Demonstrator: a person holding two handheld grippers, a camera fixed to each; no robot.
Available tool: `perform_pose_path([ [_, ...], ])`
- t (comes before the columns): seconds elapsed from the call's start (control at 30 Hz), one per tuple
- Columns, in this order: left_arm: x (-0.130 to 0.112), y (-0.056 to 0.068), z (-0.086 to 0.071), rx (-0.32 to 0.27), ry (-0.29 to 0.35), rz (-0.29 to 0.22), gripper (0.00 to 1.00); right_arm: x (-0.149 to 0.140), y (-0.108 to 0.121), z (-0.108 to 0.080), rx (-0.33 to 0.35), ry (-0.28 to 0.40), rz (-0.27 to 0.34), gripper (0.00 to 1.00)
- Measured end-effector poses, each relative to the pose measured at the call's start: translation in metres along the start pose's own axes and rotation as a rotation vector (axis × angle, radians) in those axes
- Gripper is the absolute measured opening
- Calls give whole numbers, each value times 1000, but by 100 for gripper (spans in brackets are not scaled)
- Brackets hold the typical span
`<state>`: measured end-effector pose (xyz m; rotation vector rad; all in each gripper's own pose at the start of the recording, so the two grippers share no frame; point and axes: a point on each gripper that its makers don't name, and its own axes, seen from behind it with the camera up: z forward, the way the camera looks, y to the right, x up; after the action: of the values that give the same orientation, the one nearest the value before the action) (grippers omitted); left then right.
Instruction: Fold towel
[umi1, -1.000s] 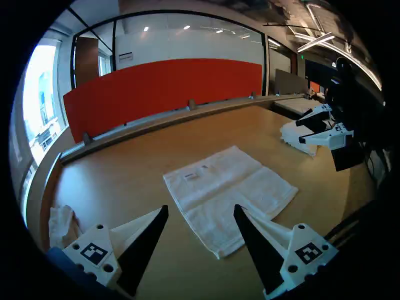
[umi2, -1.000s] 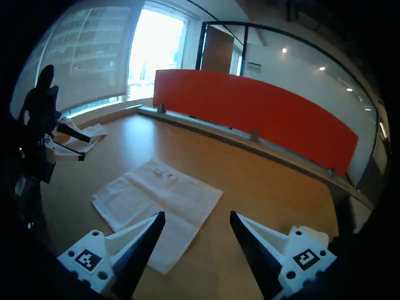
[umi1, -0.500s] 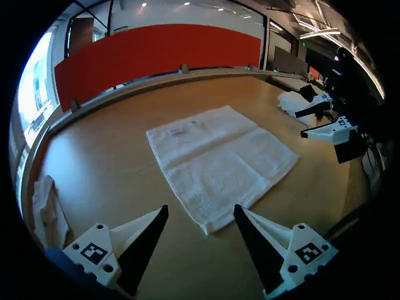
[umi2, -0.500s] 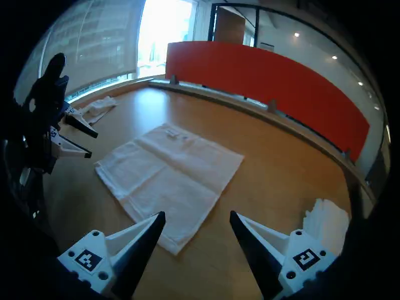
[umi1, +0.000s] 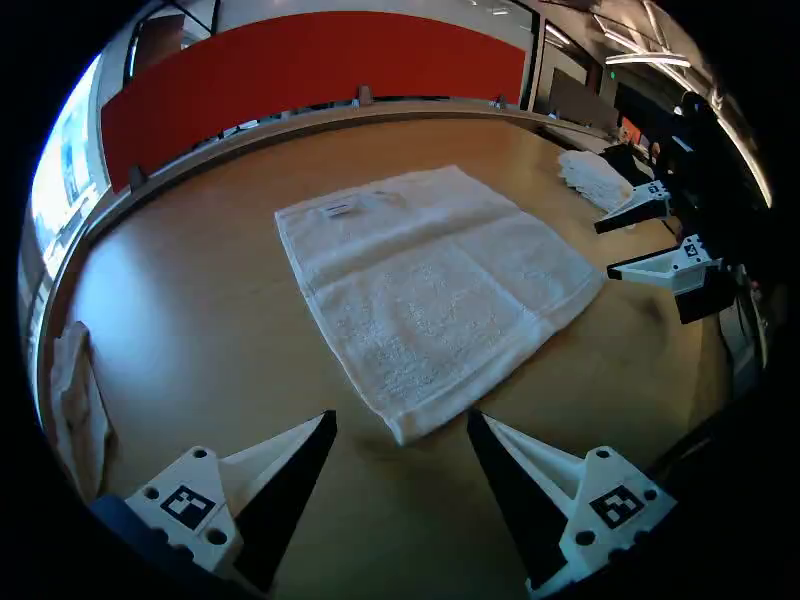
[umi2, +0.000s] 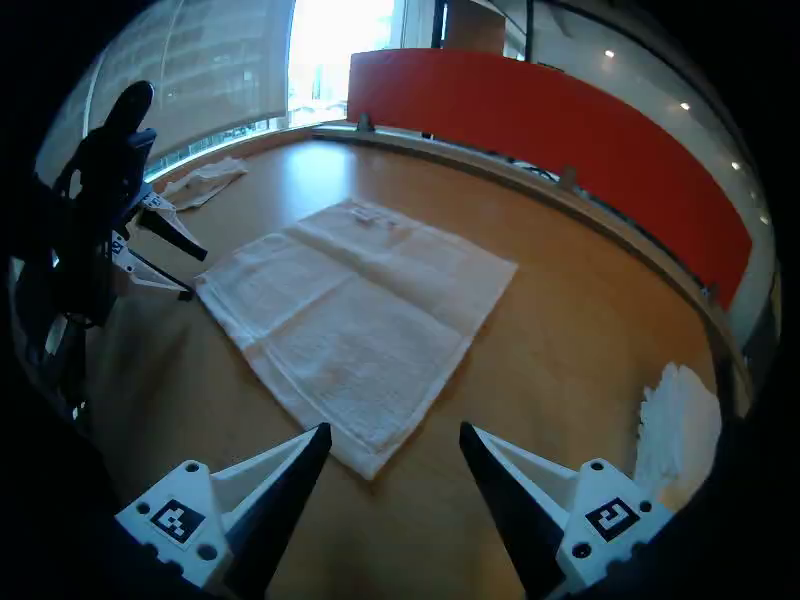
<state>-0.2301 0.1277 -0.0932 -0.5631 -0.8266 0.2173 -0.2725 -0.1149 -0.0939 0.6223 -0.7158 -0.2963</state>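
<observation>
A white towel (umi1: 430, 270) lies flat and spread on the wooden table (umi1: 200, 330), with a small label near its far edge. My left gripper (umi1: 400, 430) is open, its fingertips just short of the towel's near corner. In the right gripper view the same towel (umi2: 350, 310) lies ahead, and my right gripper (umi2: 395, 440) is open at its other near corner. The right gripper (umi1: 640, 240) appears at the right of the left gripper view, beside the towel's edge. At the left of the right gripper view is the left gripper (umi2: 165, 255), next to the towel's left corner.
A stack of folded white towels (umi1: 595, 180) sits at the far right of the table, also seen as a white pile (umi2: 680, 430). A crumpled white cloth (umi1: 80, 410) lies at the left edge. A red partition (umi1: 300, 70) runs along the table's far side.
Both grippers have come down and forward toward the towel; it now looks larger and its near corners lie just in front of the open fingertips.
</observation>
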Motion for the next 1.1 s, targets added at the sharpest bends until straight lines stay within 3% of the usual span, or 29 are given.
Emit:
perform_pose_path([
  [0.5, -6, 3, 3, 5, -28, -9, 94, -22, -10, 4, 34, -53, 4, 78],
  [0.7, -8, -1, 5, 37, -42, 5, 79, -24, -9, 6, 37, -59, 7, 73],
  [0.9, -9, 0, 4, 43, -51, 3, 71, -26, -11, 6, 54, -65, 19, 64],
  [1.1, -10, -1, 3, 56, -59, 2, 53, -26, -12, 7, 59, -65, 14, 57],
])
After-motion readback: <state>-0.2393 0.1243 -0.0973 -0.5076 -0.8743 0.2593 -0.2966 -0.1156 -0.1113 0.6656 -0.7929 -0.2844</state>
